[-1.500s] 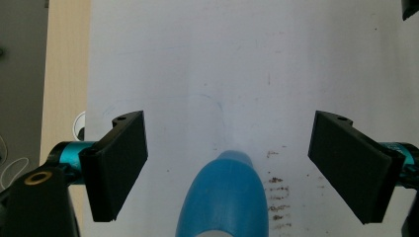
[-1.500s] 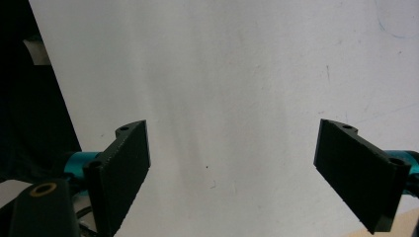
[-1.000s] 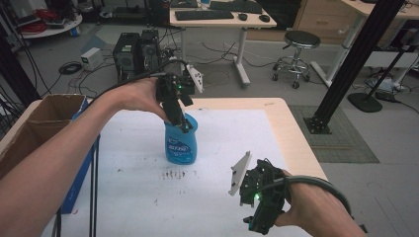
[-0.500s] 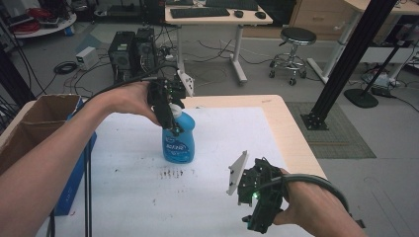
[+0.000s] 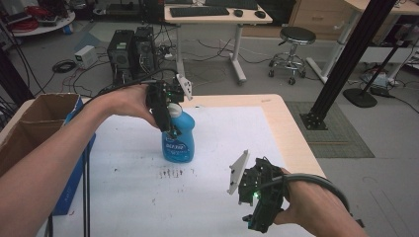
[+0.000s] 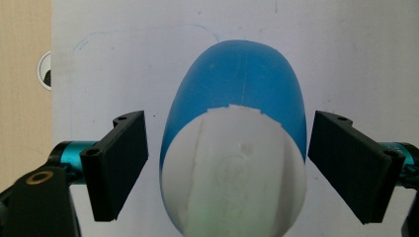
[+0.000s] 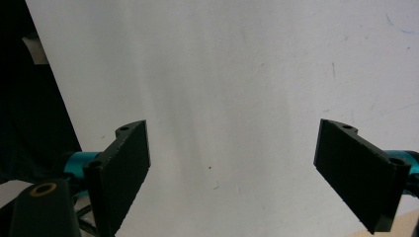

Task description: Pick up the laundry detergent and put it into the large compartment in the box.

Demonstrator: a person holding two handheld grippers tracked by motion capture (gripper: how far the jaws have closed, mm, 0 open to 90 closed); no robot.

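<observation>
Hovering above the white cap of the blue plastic spray bottle (image 5: 178,139), the left claw (image 5: 169,120) now sits a little lower and farther left in the high view than half a second ago, and the bottle has shifted with the camera toward centre frame. In the left claw view the jaws stand apart on either side of the bottle (image 6: 232,148), with a gap visible at each side, so nothing is clamped yet. The bottle stands upright on the white paper-covered counter (image 5: 123,197), slightly left of centre. My reading is that a top-down grasp on the neck is being lined up. At lower right, the right claw (image 5: 257,207) hangs over bare paper, jaws wide apart and holding nothing, much as before.
</observation>
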